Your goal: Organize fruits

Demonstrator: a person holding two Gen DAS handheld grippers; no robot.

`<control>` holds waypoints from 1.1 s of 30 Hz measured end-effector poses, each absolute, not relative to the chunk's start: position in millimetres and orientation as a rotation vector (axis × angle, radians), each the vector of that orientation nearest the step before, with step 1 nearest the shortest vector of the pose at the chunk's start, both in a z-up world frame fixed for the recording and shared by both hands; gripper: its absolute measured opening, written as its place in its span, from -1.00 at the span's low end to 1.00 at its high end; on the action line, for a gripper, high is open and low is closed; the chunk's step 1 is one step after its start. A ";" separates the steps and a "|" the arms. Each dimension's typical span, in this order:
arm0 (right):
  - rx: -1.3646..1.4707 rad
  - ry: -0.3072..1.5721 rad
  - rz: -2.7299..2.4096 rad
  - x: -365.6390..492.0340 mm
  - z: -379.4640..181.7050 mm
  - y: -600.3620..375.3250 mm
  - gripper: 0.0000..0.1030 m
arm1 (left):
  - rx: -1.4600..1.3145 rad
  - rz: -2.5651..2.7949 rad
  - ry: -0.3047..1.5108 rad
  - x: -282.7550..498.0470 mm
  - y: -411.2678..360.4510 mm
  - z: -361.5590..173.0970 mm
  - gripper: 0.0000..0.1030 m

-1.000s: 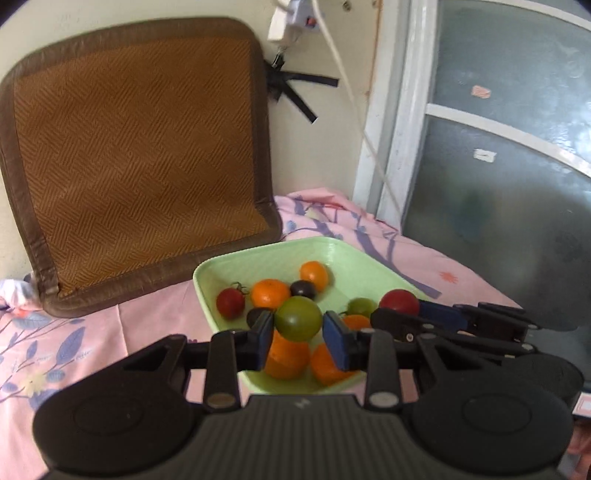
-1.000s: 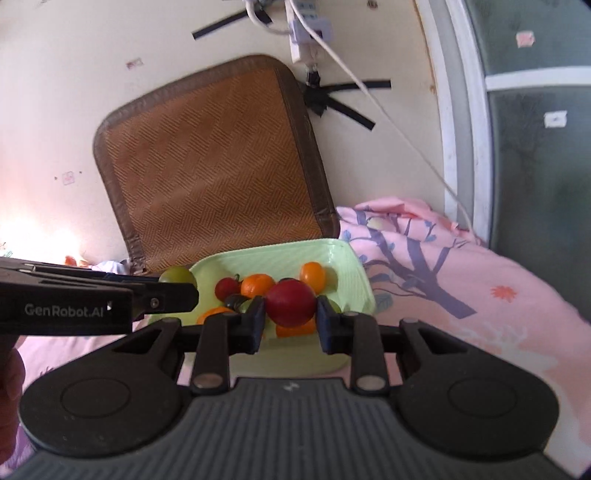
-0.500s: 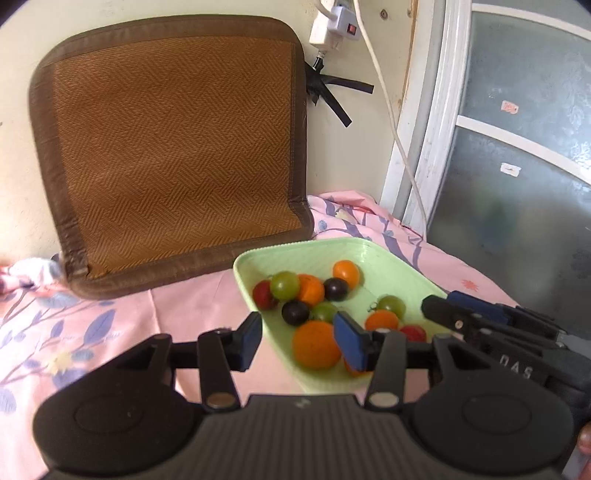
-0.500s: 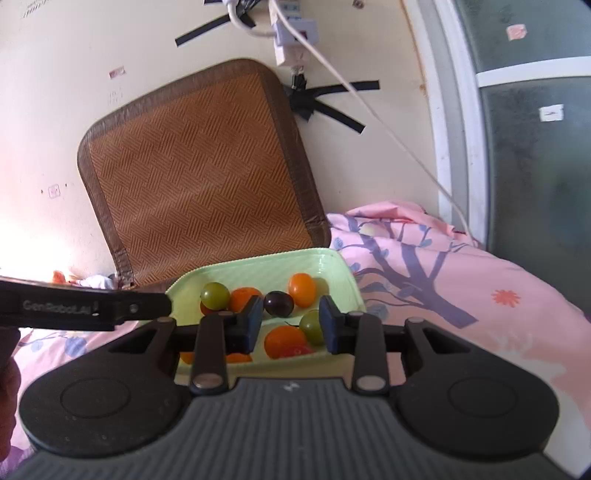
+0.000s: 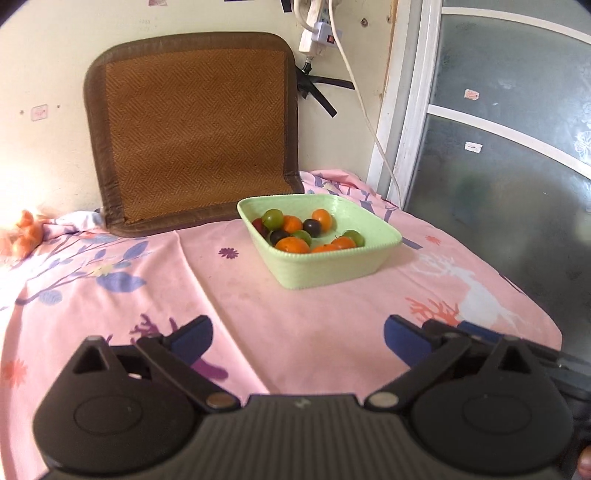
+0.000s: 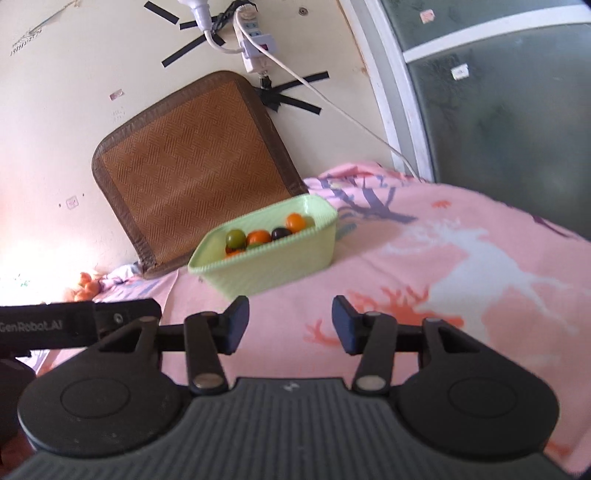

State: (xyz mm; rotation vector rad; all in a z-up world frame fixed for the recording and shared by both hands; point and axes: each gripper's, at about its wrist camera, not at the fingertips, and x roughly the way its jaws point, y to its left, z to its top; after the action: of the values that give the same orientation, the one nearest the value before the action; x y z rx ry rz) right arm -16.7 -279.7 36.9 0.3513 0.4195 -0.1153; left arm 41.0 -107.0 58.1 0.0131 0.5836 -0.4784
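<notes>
A light green tray [image 5: 332, 269] sits on the pink cloth and holds several small fruits: orange, green, dark purple and red. It also shows in the right wrist view [image 6: 280, 266]. My left gripper [image 5: 297, 338] is wide open and empty, well back from the tray above the cloth. My right gripper [image 6: 290, 325] is open and empty, also back from the tray. Part of the left gripper's body [image 6: 74, 325] shows at the left of the right wrist view.
A brown woven mat [image 5: 192, 129] leans on the wall behind the tray. A white power strip and cable [image 5: 317, 33] hang on the wall. A glass door [image 5: 498, 147] stands at the right. Orange objects [image 5: 26, 236] lie at far left. The floral pink cloth [image 5: 258, 295] covers the surface.
Both grippers let go of their fruit into the tray, a green one from the left and a red one from the right. Both then opened wide and pulled back from the tray.
</notes>
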 end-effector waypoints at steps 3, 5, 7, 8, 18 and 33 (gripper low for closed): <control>0.375 0.460 -0.120 -28.8 32.1 -275.1 0.08 | 0.008 -0.450 0.591 23.0 -99.7 55.1 1.00; 0.388 0.477 -0.122 -37.3 29.6 -271.5 0.11 | 0.007 -0.432 0.596 12.4 -93.6 51.3 1.00; 0.385 0.487 -0.115 -45.2 28.7 -266.8 0.16 | 0.017 -0.411 0.607 4.6 -90.6 48.2 1.00; 0.383 0.491 -0.110 -48.4 28.9 -264.4 0.17 | 0.025 -0.399 0.618 1.3 -89.7 46.8 1.00; 0.394 0.496 -0.063 -76.2 37.4 -248.2 0.31 | 0.060 -0.272 0.556 -34.1 -77.2 48.4 1.00; 0.395 0.508 -0.066 -83.9 39.8 -243.3 0.45 | 0.124 -0.182 0.505 -39.6 -76.3 50.1 1.00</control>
State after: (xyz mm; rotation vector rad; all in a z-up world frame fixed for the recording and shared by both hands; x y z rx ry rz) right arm -83.9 -243.3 39.8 0.3946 0.5082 -0.0663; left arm -39.6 -76.3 50.1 0.1243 0.5045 -0.1822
